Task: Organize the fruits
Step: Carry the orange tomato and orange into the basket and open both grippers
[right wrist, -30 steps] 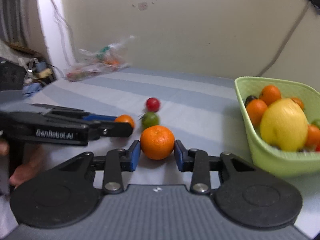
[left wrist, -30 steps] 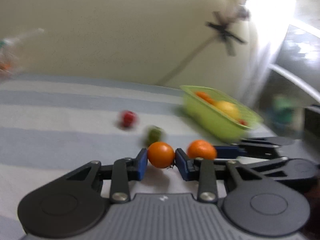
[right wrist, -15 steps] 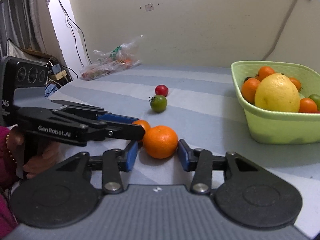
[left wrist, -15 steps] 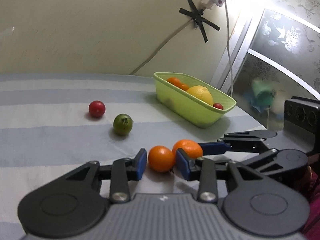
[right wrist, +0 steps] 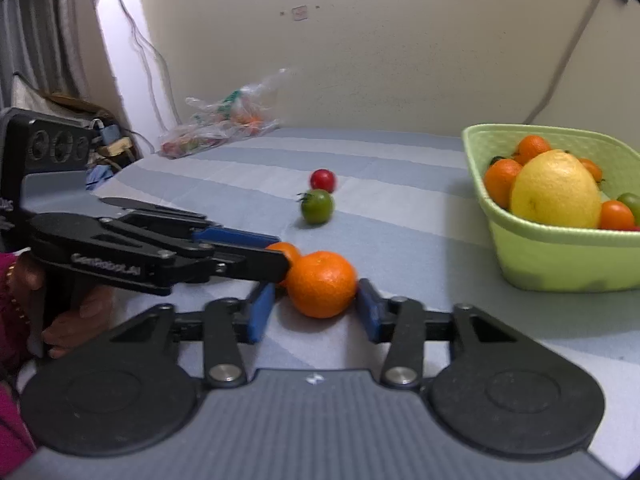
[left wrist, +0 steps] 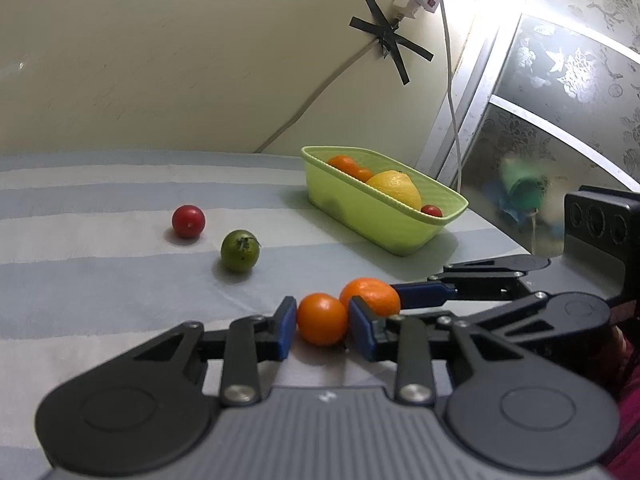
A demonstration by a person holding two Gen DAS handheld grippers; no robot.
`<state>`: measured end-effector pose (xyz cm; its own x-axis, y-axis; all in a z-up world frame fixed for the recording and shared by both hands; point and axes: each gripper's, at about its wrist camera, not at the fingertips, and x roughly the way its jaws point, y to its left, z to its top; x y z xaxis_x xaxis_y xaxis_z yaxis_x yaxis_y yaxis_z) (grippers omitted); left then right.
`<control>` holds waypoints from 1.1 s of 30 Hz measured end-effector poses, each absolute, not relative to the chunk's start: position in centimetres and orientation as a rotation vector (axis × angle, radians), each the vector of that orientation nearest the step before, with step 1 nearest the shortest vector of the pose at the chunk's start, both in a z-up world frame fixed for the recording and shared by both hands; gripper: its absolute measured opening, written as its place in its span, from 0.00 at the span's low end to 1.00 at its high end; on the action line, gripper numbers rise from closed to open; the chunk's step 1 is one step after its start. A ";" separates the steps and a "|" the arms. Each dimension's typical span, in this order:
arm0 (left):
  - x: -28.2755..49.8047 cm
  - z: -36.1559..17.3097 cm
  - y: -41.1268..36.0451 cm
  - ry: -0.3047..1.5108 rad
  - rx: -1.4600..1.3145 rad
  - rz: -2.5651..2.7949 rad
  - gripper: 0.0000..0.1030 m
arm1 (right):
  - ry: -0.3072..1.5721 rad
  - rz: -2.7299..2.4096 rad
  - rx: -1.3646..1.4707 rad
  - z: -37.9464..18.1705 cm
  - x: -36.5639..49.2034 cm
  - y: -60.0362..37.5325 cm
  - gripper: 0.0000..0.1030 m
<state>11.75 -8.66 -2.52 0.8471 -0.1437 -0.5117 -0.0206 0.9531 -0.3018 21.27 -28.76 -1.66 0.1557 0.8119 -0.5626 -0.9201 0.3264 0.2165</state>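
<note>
Left gripper [left wrist: 322, 322] clamped on small orange [left wrist: 321, 319]. Right gripper [right wrist: 316, 312] spread around bigger orange [right wrist: 321, 284], left pad apart; both fruits round, no long axis. Green basket [right wrist: 560, 256] ahead-right, long side running away.

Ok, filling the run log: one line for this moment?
left tool: shut on small orange | right tool: open around big orange | basket: apart

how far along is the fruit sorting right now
Done: the green basket already holds a large yellow citrus and several small oranges. In hand: the left gripper brackets a small orange; the right gripper is open around a larger orange, both still on the striped cloth. Left: red tomato and green tomato.
</note>
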 end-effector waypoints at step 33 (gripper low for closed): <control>29.1 0.9 -11.7 0.469 -0.431 -0.069 0.35 | 0.429 0.837 0.023 1.7 31.4 -38.5 0.39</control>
